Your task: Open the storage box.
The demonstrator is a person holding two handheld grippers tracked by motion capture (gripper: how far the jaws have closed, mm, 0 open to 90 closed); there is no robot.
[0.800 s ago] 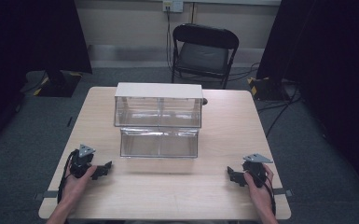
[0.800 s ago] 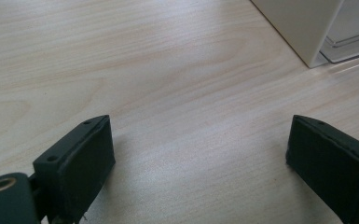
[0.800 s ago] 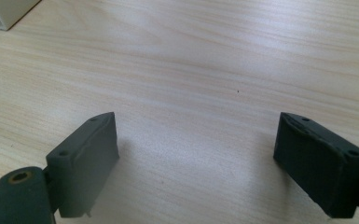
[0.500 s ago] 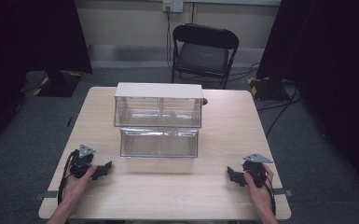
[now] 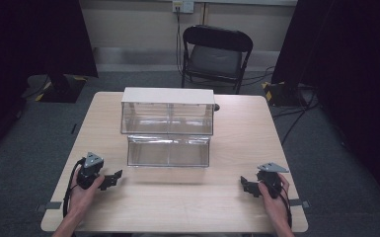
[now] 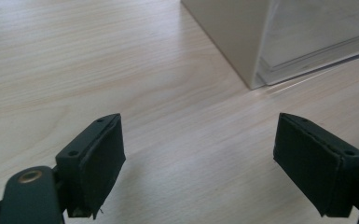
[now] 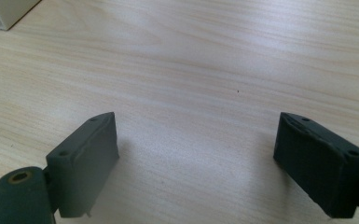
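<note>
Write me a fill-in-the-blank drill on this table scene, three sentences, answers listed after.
1. Both the left tool and the right tool have their jaws ____.
2. The clear drawer stands pulled out of the cabinet toward the ____.
3. Beyond the table stands a black folding ____.

Missing words: open; person; chair
</note>
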